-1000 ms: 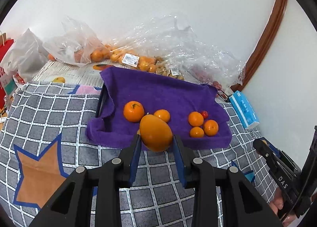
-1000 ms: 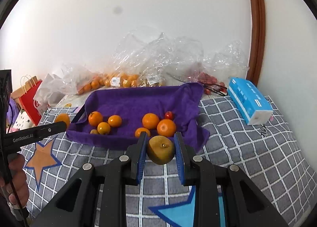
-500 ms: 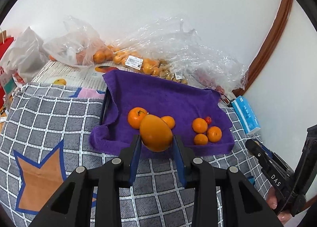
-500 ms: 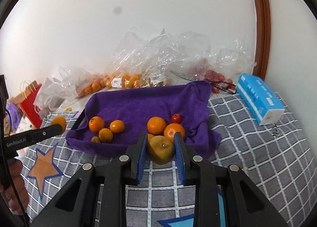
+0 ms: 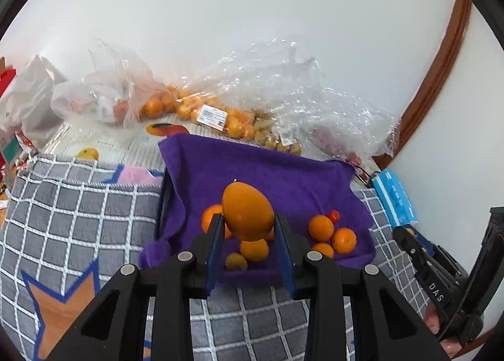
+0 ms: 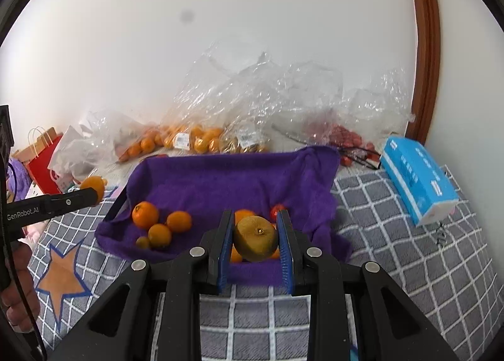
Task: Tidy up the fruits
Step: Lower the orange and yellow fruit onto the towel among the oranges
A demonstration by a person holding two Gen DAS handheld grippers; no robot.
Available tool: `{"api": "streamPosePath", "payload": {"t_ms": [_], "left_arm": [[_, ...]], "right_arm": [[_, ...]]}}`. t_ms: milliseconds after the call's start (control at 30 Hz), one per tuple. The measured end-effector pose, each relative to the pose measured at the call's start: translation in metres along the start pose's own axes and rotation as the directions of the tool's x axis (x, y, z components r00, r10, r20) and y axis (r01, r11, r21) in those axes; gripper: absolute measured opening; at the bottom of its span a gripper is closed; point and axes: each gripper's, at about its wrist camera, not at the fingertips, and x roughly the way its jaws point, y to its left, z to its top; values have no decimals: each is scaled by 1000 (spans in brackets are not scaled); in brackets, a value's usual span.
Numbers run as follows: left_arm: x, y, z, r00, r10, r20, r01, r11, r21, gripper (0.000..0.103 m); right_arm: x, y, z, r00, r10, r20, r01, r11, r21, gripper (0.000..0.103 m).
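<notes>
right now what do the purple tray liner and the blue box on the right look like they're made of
Purple liner: looks like terry or fleece cloth, matte and fuzzy, draping in soft folds over the tray edges. Blue box: probably printed cardboard, slightly glossy, with crisp flat faces and sharp corners.

a smooth, egg-shaped orange fruit (image 5: 248, 215) sits lifted at the centre of the left wrist frame, pinched at its lower sides, narrow end up. a rounder, dull yellow-green fruit (image 6: 255, 238) with a small stem dot facing the camera is pinched at the centre of the right wrist frame. behind both, small oranges (image 6: 145, 214) and one tiny red fruit (image 5: 334, 216) lie in two loose clusters on the purple towel (image 6: 220, 181).
</notes>
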Motion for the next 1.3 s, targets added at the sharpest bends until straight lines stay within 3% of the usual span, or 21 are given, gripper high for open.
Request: {"api": "streamPosePath", "payload": {"t_ms": [733,1300], "left_arm": [[87,7,44,995,65,-71,-65,998,8,31],[160,9,43,974,94,-204,-90,996,29,31]], "right_arm": [[93,-13,41,997,11,-72,-13,1000,-22,27],[160,-2,24,979,53,-199,-55,998,-8,27]]}}
